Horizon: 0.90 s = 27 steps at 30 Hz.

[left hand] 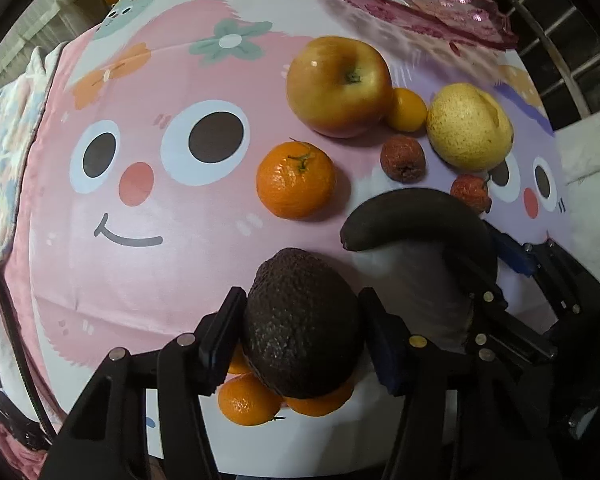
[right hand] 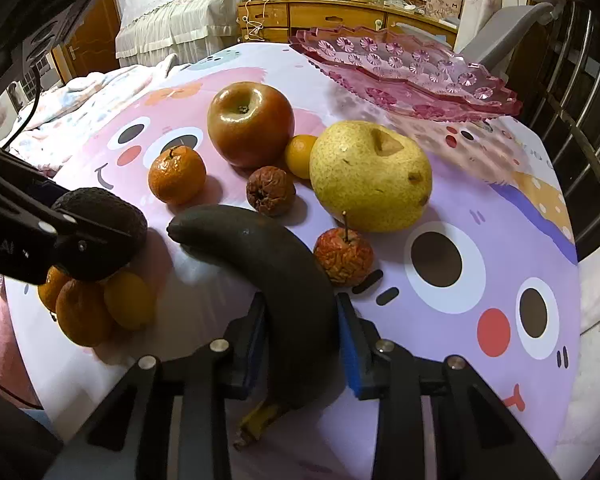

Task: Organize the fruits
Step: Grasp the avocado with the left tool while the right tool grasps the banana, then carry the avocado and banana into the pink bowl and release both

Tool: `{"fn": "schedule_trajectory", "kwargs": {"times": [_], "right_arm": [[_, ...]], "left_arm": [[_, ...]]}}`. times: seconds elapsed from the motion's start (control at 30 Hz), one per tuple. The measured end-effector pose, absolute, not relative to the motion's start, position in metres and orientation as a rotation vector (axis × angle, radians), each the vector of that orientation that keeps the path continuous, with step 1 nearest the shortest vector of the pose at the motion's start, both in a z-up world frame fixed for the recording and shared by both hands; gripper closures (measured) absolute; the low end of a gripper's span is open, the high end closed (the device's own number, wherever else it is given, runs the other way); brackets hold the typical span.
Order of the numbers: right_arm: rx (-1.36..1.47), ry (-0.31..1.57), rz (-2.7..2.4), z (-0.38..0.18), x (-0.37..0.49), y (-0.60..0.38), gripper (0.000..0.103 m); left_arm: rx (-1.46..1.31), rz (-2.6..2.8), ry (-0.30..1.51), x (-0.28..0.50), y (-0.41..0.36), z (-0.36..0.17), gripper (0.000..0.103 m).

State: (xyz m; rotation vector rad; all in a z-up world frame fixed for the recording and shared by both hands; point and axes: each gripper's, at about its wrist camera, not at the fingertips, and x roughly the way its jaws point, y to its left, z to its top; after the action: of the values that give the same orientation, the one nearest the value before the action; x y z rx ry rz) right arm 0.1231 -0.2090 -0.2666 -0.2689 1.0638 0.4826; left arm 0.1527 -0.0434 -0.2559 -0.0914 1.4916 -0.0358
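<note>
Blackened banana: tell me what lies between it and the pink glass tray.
The blackened banana, clamped in the right hand-held gripper, has the yellow pear and a shrivelled red fruit lying on the cloth between it and the pink glass tray. Lifted over them, nothing visible blocks it.

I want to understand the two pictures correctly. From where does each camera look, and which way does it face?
Left wrist: sits on the left gripper, faces steeply down at the tablecloth; its own fingers flank the avocado, and the right gripper shows.
Right wrist: sits on the right gripper, faces slantwise down across the table toward the pink dish; its fingers clamp the banana.
Shared: avocado, banana, apple, pear.
</note>
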Motion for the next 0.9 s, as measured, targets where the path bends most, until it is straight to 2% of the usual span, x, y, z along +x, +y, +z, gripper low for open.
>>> {"fn": "schedule_trajectory", "kwargs": {"times": [0.4,0.9], "right_arm": [[-0.328,1.022,0.464,-0.227,0.113,-0.197,0.072],[-0.254,0.843,0.363,-0.108,0.16,-0.198,0.072]], "left_arm": [[-0.119,-0.048,1.511,0.153,-0.029,-0.239,0.047],[-0.105,-0.104,1.287,0.21,-0.015,-0.112,0.047]]}}
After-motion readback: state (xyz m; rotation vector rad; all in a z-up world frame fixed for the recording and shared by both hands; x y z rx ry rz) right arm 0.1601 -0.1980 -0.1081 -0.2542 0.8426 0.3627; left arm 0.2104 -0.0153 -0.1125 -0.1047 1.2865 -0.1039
